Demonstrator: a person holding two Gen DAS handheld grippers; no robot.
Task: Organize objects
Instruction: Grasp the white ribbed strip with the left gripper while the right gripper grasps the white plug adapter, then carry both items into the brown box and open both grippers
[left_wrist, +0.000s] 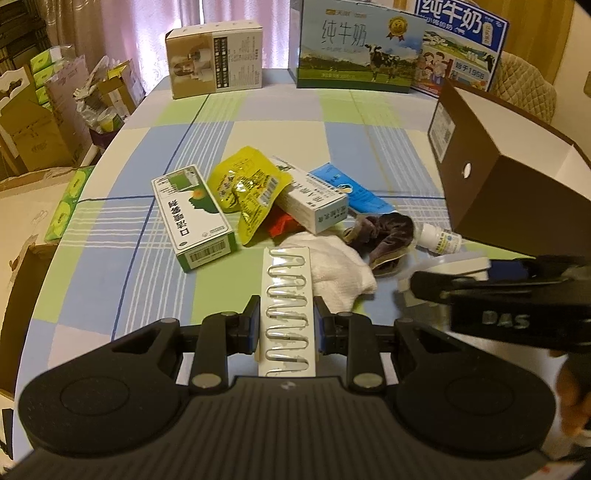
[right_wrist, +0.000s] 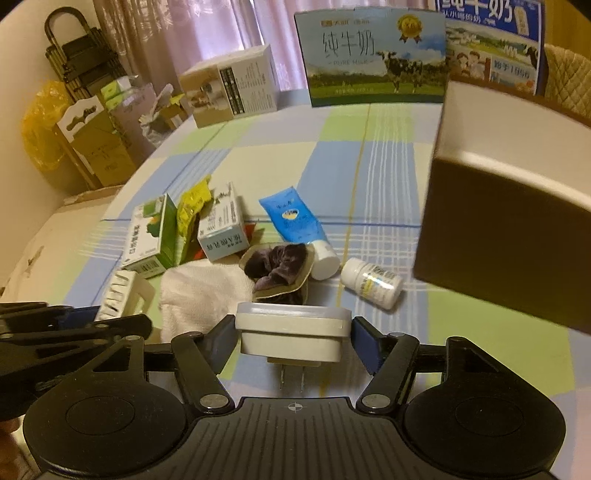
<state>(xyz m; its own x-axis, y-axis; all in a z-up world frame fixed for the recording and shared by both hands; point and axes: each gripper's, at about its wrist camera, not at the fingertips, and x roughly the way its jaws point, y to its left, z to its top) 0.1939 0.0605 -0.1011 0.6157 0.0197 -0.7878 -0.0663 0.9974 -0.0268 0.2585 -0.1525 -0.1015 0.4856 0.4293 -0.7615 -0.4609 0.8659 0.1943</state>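
Observation:
My left gripper (left_wrist: 286, 321) is shut on a white blister tray of ampoules (left_wrist: 286, 295), held lengthwise just in front of the pile. My right gripper (right_wrist: 293, 338) is shut on a white plug-in adapter (right_wrist: 291, 332) whose two prongs point down. On the checked tablecloth (left_wrist: 258, 122) lie a green-white medicine box (left_wrist: 192, 218), a yellow pouch (left_wrist: 243, 188), a white medicine box (left_wrist: 310, 201), a blue tube (right_wrist: 295, 221), a purple scrunchie (right_wrist: 277, 266), a white cloth (right_wrist: 199, 291) and a small white bottle (right_wrist: 371, 282). A brown box (right_wrist: 509, 221) stands at the right.
Two milk cartons (left_wrist: 358, 48) and a beige box (left_wrist: 218, 59) stand along the table's far edge. Cardboard boxes and bags (left_wrist: 55, 110) crowd the floor to the left. A padded chair back (left_wrist: 524, 81) shows behind the brown box.

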